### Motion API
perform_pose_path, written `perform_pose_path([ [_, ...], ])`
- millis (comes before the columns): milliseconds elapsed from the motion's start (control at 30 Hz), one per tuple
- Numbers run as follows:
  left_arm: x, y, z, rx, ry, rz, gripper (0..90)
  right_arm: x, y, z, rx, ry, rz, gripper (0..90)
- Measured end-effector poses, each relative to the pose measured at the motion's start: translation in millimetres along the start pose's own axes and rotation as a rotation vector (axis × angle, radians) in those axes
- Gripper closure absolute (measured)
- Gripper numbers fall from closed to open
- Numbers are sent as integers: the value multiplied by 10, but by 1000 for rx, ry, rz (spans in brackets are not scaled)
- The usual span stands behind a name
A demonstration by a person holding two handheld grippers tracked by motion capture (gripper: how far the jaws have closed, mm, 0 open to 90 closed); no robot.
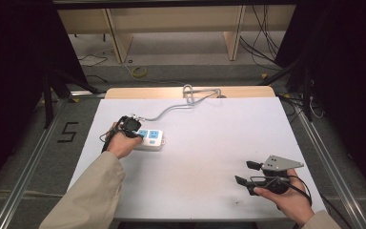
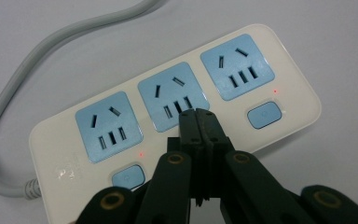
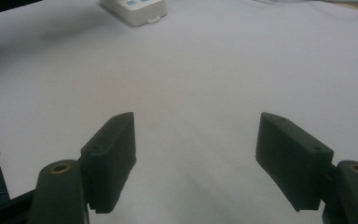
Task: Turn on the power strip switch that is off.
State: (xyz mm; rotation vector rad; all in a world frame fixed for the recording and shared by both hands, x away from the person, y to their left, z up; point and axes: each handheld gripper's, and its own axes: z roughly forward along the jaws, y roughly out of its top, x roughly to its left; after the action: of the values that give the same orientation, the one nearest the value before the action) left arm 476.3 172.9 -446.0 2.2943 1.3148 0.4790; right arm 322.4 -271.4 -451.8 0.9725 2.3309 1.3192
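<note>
Three-socket power strip (image 2: 177, 107) lies under closed left gripper (image 2: 198, 116).

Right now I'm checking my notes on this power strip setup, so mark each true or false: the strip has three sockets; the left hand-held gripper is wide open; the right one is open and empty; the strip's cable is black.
The power strip has three sockets: true.
The left hand-held gripper is wide open: false, its jaws are shut, tips over the strip.
The right hand-held gripper is open and empty: true.
The cable is black: false, light grey.
</note>
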Motion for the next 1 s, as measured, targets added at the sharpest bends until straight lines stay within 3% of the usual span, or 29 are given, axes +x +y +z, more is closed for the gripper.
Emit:
perform_pose_path([
  [600, -10, 52, 9, 39, 5, 5, 900, -1, -2, -1, 3, 0, 0, 289],
  [1000, -58, 93, 18, 73, 34, 43, 900, 0, -4, 0, 4, 1, 0, 287],
])
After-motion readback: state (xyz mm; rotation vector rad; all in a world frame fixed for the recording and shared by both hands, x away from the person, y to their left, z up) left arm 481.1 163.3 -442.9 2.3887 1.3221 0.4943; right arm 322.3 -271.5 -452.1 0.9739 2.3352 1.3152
